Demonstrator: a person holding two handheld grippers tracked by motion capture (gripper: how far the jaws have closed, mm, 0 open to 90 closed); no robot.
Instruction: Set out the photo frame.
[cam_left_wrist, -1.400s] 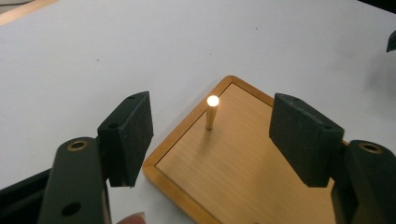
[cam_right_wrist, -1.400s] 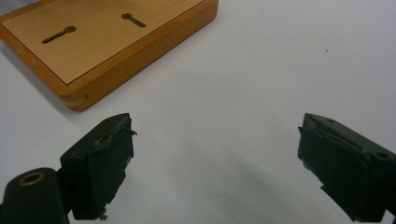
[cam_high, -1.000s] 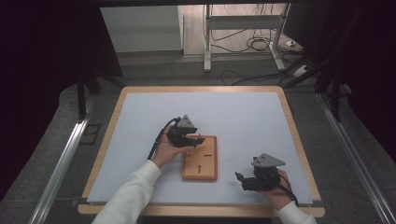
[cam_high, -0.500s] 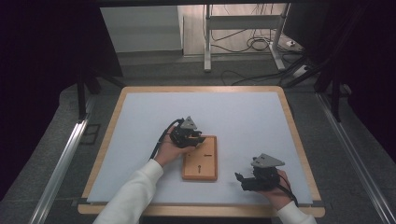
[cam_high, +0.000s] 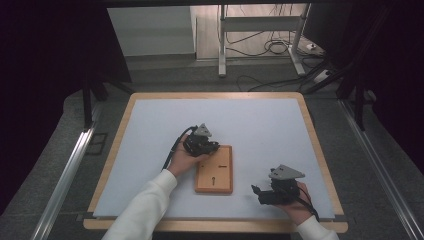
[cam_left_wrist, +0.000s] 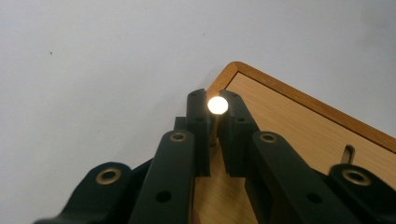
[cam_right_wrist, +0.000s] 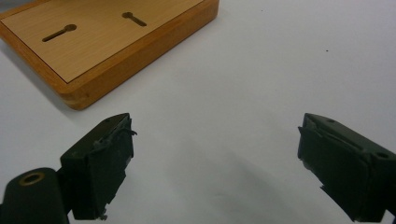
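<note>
Left gripper view shows the left gripper (cam_left_wrist: 214, 122) fingers just closed on a peg (cam_left_wrist: 217, 106) standing at the board's (cam_left_wrist: 299, 135) corner, so lifting it straight up seems next, while the right gripper (cam_right_wrist: 212, 163) fingers wait wide apart.

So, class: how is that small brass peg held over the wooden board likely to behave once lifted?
The peg looks like polished metal, so probably stiff and slippery. It is round, so likely to roll if dropped on the board. The left gripper, jaws just closing, clamps only its sides, so it may twist.
</note>
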